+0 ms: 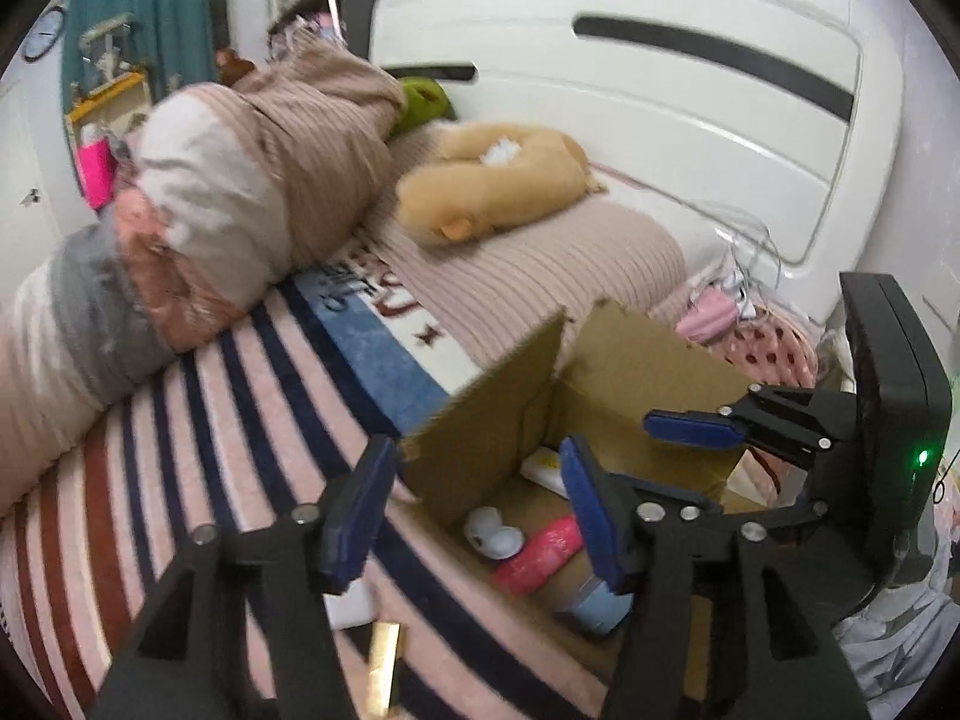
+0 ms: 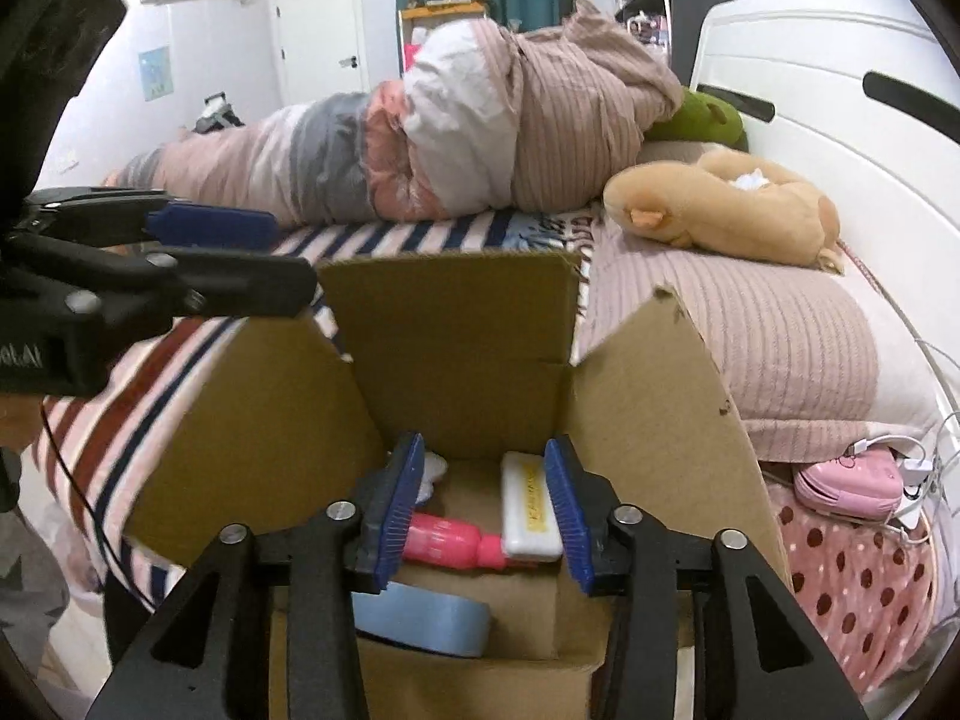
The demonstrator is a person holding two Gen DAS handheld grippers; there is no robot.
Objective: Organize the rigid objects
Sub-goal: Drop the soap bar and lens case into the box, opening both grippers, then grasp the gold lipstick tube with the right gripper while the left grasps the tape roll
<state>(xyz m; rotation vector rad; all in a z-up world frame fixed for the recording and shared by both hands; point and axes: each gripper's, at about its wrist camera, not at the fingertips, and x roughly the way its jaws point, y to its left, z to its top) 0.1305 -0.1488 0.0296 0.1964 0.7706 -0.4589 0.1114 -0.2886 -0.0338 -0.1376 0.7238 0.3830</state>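
An open cardboard box [image 2: 456,324] is sitting on a striped blanket [image 1: 198,420] on a bed, its flaps standing up. The right gripper [image 2: 486,507] is hovering over the box's near edge, its blue-padded fingers [image 2: 399,501] spread apart and holding nothing. The left gripper [image 1: 474,516] is hanging over the box's left flap, its fingers also apart and empty; from the right camera it is showing at the far left, above the box. Lying inside the box are a pink bottle [image 2: 453,540], a white case [image 2: 528,507] with a yellow label touching the bottle's cap end, a blue tape roll [image 2: 426,615] nearest the front wall, and a small white item [image 1: 492,531] partly hidden behind the right gripper's left finger. Behind the box, a tan plush toy [image 2: 726,210] is lying on a ribbed pink pillow [image 2: 750,336], beside a rolled-up quilt [image 2: 420,138]. A pink pouch [image 2: 849,486] with white cables is lying to the box's right.
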